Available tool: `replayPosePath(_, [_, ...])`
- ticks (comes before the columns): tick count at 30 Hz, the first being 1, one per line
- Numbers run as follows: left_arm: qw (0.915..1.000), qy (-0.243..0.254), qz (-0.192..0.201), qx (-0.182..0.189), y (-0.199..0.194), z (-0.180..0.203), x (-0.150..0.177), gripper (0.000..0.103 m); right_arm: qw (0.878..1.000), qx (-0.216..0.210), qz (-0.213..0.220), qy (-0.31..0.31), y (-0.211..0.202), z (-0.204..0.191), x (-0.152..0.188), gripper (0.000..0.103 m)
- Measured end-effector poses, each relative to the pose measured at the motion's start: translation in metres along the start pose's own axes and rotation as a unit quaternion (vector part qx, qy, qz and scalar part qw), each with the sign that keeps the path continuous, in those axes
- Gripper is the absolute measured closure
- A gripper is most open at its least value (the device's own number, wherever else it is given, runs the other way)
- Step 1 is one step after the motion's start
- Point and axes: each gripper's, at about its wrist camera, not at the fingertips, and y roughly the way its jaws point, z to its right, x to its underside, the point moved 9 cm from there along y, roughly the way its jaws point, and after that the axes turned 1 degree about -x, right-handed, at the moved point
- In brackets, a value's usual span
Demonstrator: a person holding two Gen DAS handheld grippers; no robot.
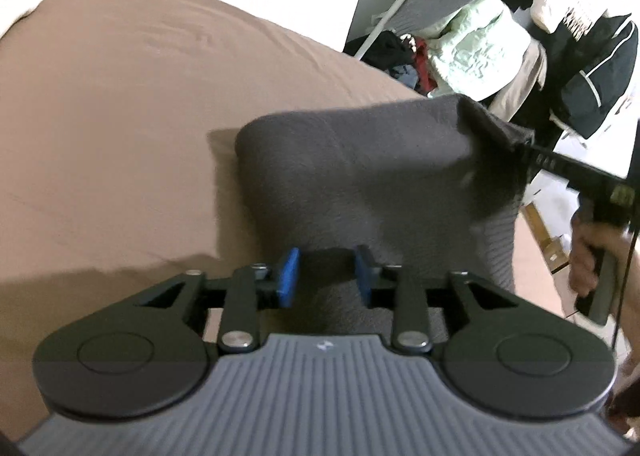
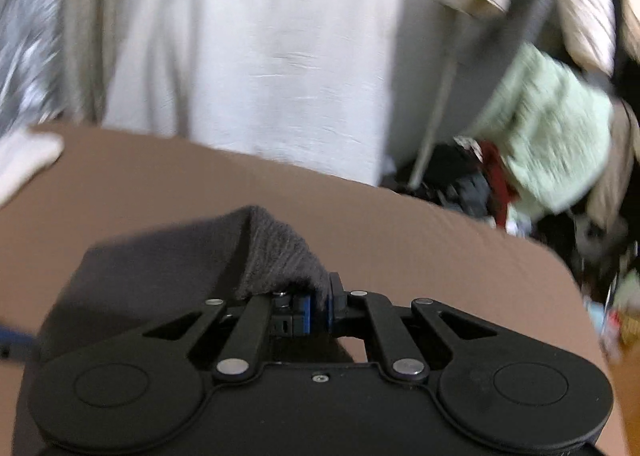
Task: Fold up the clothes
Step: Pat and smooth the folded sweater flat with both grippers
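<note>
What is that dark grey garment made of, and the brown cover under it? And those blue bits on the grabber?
The dark grey garment looks like soft matte knit, perhaps wool or acrylic: its ribbed hem shows fine ridges. The brown bed cover seems smooth woven cotton-like cloth, lightly creased, without sheen. The blue pads on the left gripper look like rubber or soft plastic, matte; I cannot tell which.

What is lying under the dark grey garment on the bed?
The dark grey garment rests on the brown bed sheet, which shows all around it. The right gripper lifts one corner. Whatever lies directly beneath the garment's middle is covered and cannot be seen.
</note>
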Motion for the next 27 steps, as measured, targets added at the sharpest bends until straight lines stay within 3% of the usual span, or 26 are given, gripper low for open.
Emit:
replayPosePath(4, [0.9997,0.019,0.004,0.016,-0.006,0.009,-0.002,0.071,0.999,0.010,0.006,0.039,0.003,0.024,0.000,0.097])
replayPosePath(5, [0.9992,0.024,-0.003,0.031,-0.003,0.015,0.000,0.068,0.999,0.013,0.009,0.038,0.006,0.026,0.001,0.097])
replayPosePath(6, [0.9983,0.030,-0.013,0.048,0.002,0.020,0.002,0.055,0.999,0.010,0.006,0.035,0.012,0.025,0.001,0.097])
replayPosePath(8, [0.9983,0.036,-0.031,0.035,0.016,0.023,0.009,0.049,0.999,-0.003,-0.026,0.032,0.030,0.025,0.006,0.095])
replayPosePath(9, [0.9982,0.042,-0.040,0.013,0.022,0.023,0.014,0.047,0.998,-0.001,-0.048,0.034,0.036,0.026,0.012,0.086])
replayPosePath(10, [0.9977,0.050,-0.045,-0.007,0.026,0.023,0.017,0.045,0.997,0.012,-0.061,0.037,0.037,0.026,0.017,0.068])
replayPosePath(11, [0.9974,0.055,-0.044,-0.018,0.025,0.024,0.018,0.044,0.997,0.034,-0.062,0.042,0.032,0.029,0.020,0.066])
replayPosePath(13, [0.9989,0.041,-0.023,0.007,0.015,0.032,0.014,0.044,0.996,0.036,-0.050,0.058,0.004,0.029,0.031,0.064])
replayPosePath(16, [0.9977,0.010,0.009,0.067,-0.006,0.047,0.006,0.044,0.997,-0.031,-0.054,0.048,-0.036,0.012,0.063,0.064])
replayPosePath(18, [0.9982,0.010,-0.010,0.058,-0.009,0.056,0.009,0.044,0.996,-0.048,-0.072,0.022,-0.054,0.004,0.089,0.064])
replayPosePath(20, [0.9985,0.025,-0.034,0.036,-0.007,0.064,0.019,0.044,0.995,-0.036,-0.093,0.017,-0.068,0.006,0.114,0.064])
replayPosePath(27, [0.9919,0.016,-0.125,0.014,-0.015,0.066,0.073,0.038,0.977,-0.068,-0.132,0.156,-0.134,0.026,0.181,0.054])
